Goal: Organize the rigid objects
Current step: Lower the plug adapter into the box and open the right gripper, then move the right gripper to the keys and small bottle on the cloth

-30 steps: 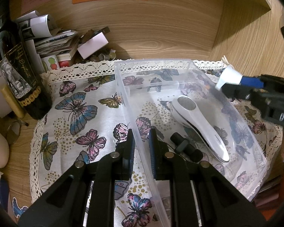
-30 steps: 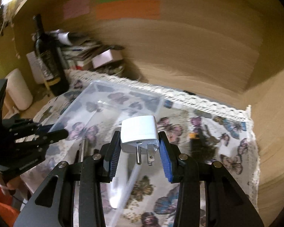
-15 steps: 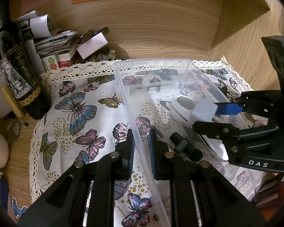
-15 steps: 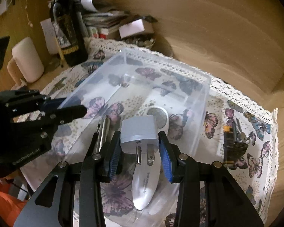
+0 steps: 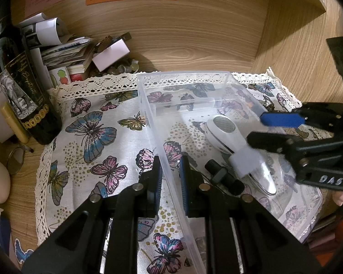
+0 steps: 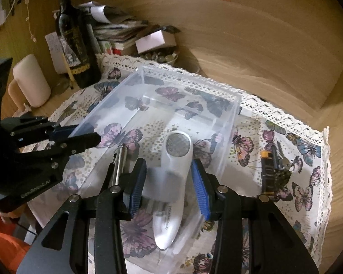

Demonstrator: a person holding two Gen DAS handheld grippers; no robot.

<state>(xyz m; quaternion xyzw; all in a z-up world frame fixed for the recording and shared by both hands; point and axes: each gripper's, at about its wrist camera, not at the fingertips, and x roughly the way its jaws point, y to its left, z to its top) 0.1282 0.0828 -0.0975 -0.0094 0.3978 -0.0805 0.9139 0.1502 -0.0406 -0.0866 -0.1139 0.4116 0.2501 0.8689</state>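
Since the earlier frame the right gripper (image 6: pixel 169 187) has come down over the clear plastic bin (image 5: pixel 148 105) and let go of the white plug adapter (image 5: pixel 245 163). Its fingers (image 6: pixel 138 182) are spreading apart right now, and the adapter sits blurred between them, no longer pinched, lying on top of the white handheld shaver thing (image 6: pixel 173 166) inside the bin. Whether it's fully settled I can't tell, too smeared.

Left gripper (image 5: pixel 169 180) hasn't budged. Its 2 fingers (image 5: pixel 156 182) are clenched on the bin's left wall, 1 pad outside and 1 inside, holding the bin in place.

Everything relative to the bin:
- inside it: the shaver lying lengthwise, mesh head toward the far end, plus a small black cylindrical piece (image 5: pixel 224 178) near the left gripper's inner finger, and a metal rod-like thing (image 6: pixel 120 159) along the left wall
- under it: the butterfly cloth (image 5: pixel 91 137) with the lace edge, spread on the wooden surface (image 5: pixel 22 159)
- to its right on the cloth, well apart: a dark gadget with a yellow band (image 6: pixel 271 171)
- to its far left: a dark wine bottle (image 5: pixel 20 86) standing upright, with a pile of papers and booklets (image 5: pixel 64 52) behind it
- left of the bottle: a cream cylinder (image 6: pixel 30 81), looks like a candle
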